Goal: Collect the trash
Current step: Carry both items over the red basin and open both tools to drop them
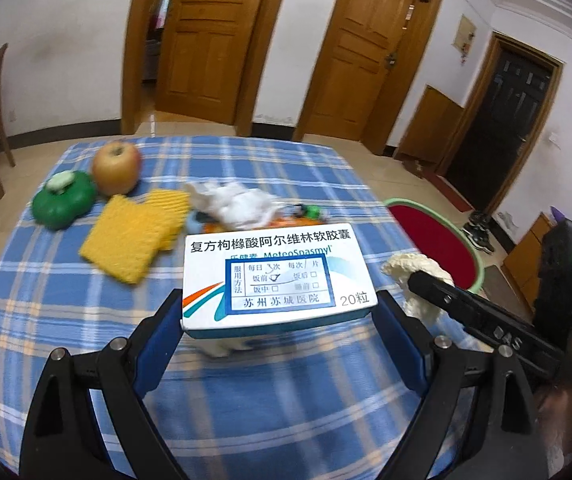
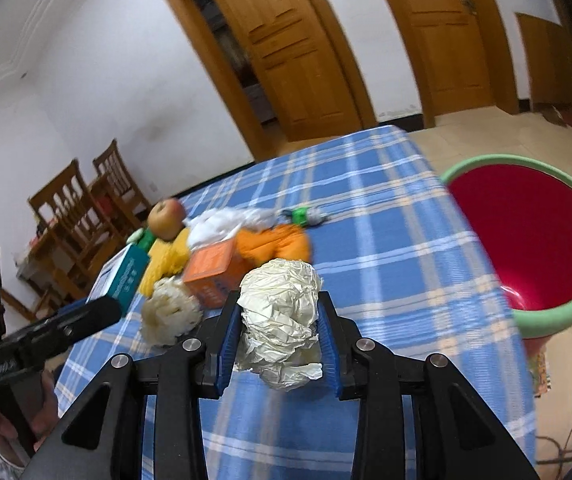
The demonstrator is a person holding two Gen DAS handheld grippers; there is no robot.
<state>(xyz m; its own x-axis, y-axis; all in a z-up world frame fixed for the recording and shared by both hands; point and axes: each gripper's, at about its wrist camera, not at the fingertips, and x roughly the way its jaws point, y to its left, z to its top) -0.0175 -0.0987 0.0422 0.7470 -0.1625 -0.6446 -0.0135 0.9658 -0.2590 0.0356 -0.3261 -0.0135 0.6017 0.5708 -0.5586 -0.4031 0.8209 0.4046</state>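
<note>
The left tongs (image 1: 278, 312) are clamped on one white medicine box (image 1: 276, 276), pads pressing its two short ends, the box lifted clear of the worktop (image 1: 46, 320) with its printed face up. The right tongs (image 2: 280, 318) are clamped on one crumpled ball of cream paper (image 2: 282, 316), also held above the blue checked cloth.

Taking the medicine box as landmark: a second crumpled paper ball (image 2: 170, 310) lies on the cloth just beside it, between the two tongs. Just beyond that lies one orange carton (image 2: 216, 276). Left of the box and a little farther are two yellow sponge cloths (image 1: 126, 236), overlapping. Straight beyond the box is one white crumpled bag or tissue heap (image 1: 238, 204), with one orange soft thing (image 2: 274, 246) under it and one small green-and-grey item (image 2: 303, 216) past it, too blurred to name. Farthest left sit one green pumpkin-shaped piece (image 1: 64, 200) and one apple (image 1: 117, 168), touching.

To the right of the box, off the worktop's edge, stands one red basin with a green rim (image 2: 525, 240).
</note>
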